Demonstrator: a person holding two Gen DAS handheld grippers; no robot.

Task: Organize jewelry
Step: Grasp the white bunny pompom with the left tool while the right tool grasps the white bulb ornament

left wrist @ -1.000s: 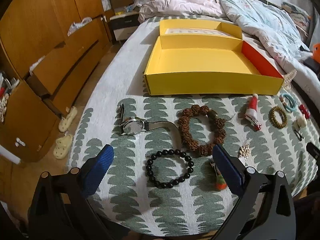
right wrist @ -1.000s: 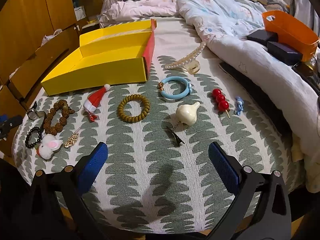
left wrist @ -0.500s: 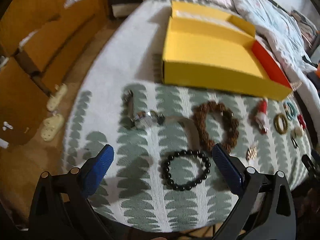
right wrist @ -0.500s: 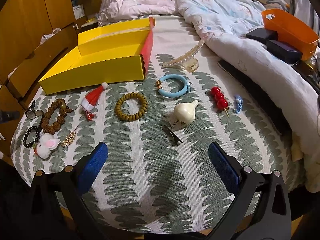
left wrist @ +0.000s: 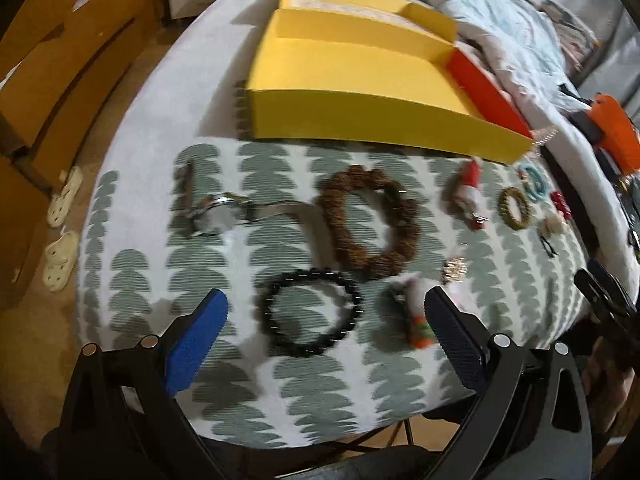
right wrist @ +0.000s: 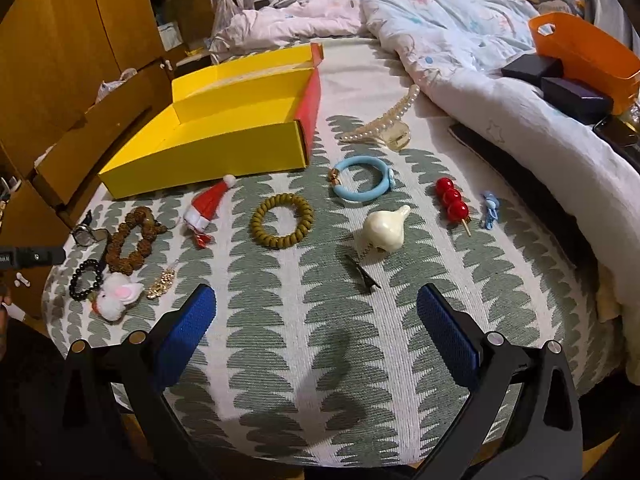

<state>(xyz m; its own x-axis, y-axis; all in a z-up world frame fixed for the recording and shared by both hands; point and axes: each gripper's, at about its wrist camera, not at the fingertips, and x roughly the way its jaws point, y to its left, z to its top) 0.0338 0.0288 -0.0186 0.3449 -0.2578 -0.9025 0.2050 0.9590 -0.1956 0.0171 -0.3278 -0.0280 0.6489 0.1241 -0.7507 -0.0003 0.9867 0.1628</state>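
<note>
An open yellow box (left wrist: 360,92) (right wrist: 224,128) lies at the back of the patterned cloth. In front of it are a silver watch (left wrist: 218,216), a brown bead bracelet (left wrist: 370,222) and a black bead bracelet (left wrist: 310,312). My left gripper (left wrist: 322,328) is open, just above the black bracelet. My right gripper (right wrist: 316,320) is open and empty above the cloth, short of a black clip (right wrist: 364,272), a cream garlic-shaped piece (right wrist: 386,228), an olive coil hair tie (right wrist: 282,220) and a blue bracelet (right wrist: 362,178).
A Santa hat clip (right wrist: 208,206), red bead stick (right wrist: 452,202), small blue clip (right wrist: 490,208), pearl hair claw (right wrist: 384,124), white plush bunny (right wrist: 116,296) and gold brooch (right wrist: 162,284) also lie on the cloth. Bedding (right wrist: 460,40) and an orange basket (right wrist: 584,56) lie right; wooden drawers (left wrist: 60,60) stand left.
My left gripper has swung and moved closer over the black bracelet; its view is blurred. My right gripper has hardly moved. No item has shifted.
</note>
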